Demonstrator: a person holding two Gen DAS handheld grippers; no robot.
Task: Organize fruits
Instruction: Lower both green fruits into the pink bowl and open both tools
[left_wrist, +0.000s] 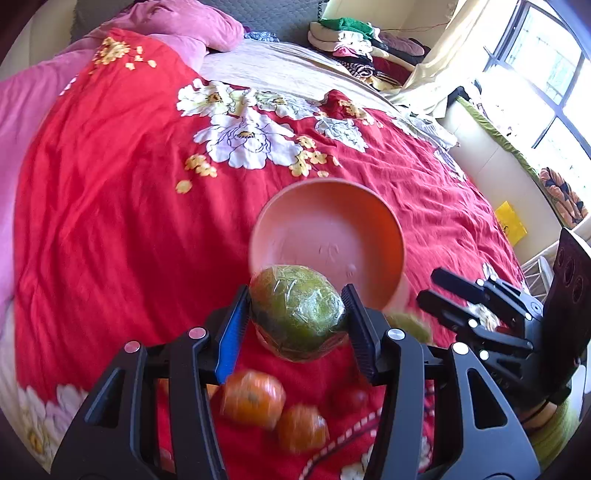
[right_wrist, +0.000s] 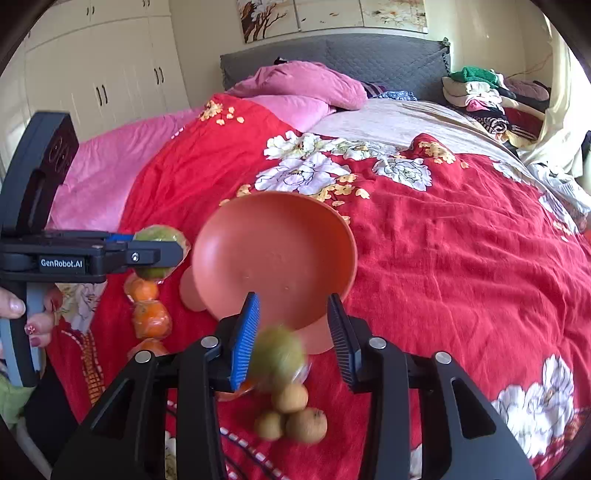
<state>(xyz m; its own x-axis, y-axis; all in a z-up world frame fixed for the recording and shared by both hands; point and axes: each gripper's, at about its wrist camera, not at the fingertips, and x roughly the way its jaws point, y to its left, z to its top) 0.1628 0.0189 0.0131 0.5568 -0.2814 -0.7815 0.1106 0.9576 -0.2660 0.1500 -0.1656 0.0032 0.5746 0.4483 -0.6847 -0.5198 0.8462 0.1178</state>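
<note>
- Progress looks early: the round salmon-pink plastic bowl (left_wrist: 327, 236) on the red floral bedspread (left_wrist: 110, 203) holds no fruit that we can see.
- We carry the green fruit wrapped in clear film (left_wrist: 298, 314) in our left gripper (left_wrist: 295, 325), whose jaws clamp on its 2 sides; it hangs just before the bowl's near rim, above the bedspread.
- Our right gripper (right_wrist: 291, 339) has a blurred green-yellow fruit (right_wrist: 279, 356) between its jaws. The blue pad on 1 side seems to touch it, the other pad stands clear, so we judge no grip there, though the blur leaves doubt.
- Left to do, as we judge it: both green fruits, the film-wrapped oranges (left_wrist: 255, 400) lying in a row near our left gripper, and the 3 small tan round fruits (right_wrist: 291, 415) below our right gripper all lie outside the bowl.
- Hard to read: the lowest orange is cut off behind the gripper frame, a small dark red fruit (left_wrist: 349, 398) is too blurred to name, and the bowl's near edge is hidden by the fruit in both views.
</note>
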